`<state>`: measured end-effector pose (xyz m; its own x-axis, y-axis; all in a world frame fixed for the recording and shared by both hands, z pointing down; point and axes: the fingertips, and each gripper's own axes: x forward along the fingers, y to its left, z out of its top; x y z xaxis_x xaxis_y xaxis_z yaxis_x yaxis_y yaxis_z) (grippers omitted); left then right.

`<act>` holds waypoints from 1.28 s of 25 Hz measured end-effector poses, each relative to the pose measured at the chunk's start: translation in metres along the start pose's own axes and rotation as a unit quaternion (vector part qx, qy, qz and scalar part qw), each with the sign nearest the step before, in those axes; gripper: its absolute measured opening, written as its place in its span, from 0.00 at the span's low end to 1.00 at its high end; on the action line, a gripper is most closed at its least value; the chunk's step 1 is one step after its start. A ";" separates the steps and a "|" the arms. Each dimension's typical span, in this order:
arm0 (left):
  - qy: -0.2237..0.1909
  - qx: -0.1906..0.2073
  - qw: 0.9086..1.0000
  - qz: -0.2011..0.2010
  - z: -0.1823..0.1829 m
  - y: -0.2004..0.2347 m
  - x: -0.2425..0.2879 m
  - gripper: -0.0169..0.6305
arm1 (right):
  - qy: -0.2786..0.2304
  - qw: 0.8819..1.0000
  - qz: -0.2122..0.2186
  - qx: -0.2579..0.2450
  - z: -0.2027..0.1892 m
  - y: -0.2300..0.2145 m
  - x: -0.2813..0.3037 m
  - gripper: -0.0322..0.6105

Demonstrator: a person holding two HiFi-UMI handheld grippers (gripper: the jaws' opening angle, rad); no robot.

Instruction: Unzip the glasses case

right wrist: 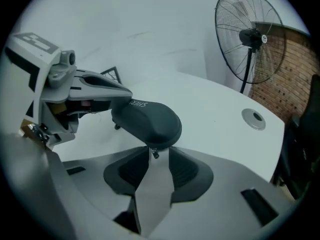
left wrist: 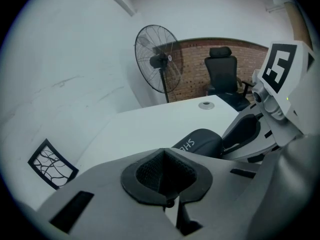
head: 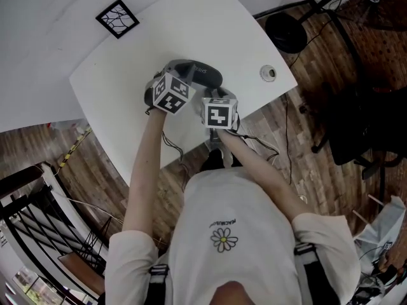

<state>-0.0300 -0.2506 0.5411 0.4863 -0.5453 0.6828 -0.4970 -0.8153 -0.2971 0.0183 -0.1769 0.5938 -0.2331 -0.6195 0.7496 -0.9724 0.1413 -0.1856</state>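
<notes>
Pull [right wrist: 153,153] sits loose between the right gripper's [right wrist: 159,157] part-open jaws; closing off-centre could miss it. Left gripper [left wrist: 163,160], jaws together at the end of the case [right wrist: 150,121], may let it slide.

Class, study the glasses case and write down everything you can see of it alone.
The glasses case is a dark grey, matt, rounded oblong with pale lettering near one end. It lies flat on the white table, and no opening shows. Its small metal zipper pull hangs at the other end, between the parted tips of the right claw, ungripped. The shut left claw rests against the lettered end.
</notes>
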 end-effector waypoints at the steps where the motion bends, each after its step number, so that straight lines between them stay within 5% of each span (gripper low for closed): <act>1: 0.000 -0.002 1.000 0.000 0.000 0.000 0.000 0.04 | 0.000 1.000 -0.012 0.000 0.000 -0.001 0.000 0.24; 6: -0.001 -0.009 1.000 0.003 0.001 0.001 0.000 0.04 | -0.003 1.000 -0.012 -0.005 -0.003 0.004 -0.005 0.07; 12: -0.010 -0.006 1.000 0.016 0.000 -0.001 -0.001 0.04 | -0.004 0.999 0.024 -0.031 -0.007 0.003 -0.011 0.06; 19: -0.038 -0.022 0.999 0.021 -0.001 -0.002 -0.001 0.04 | 0.002 0.999 0.006 -0.049 0.001 -0.031 -0.008 0.06; 23: -0.040 -0.026 0.999 0.024 0.001 -0.003 0.000 0.04 | 0.006 0.993 0.026 -0.111 0.016 -0.046 -0.001 0.06; 26: -0.042 -0.031 0.998 0.028 0.001 -0.003 0.000 0.04 | 0.016 0.974 0.067 -0.214 0.021 -0.046 0.002 0.06; 32: -0.017 -0.028 0.999 0.032 -0.001 -0.008 -0.008 0.04 | 0.043 0.903 0.172 -0.392 -0.014 -0.011 -0.021 0.06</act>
<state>-0.0309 -0.2395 0.5385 0.4769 -0.6024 0.6400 -0.5659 -0.7676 -0.3009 0.0341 -0.1545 0.5893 -0.4891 -0.3779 0.7861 -0.5420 0.8378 0.0655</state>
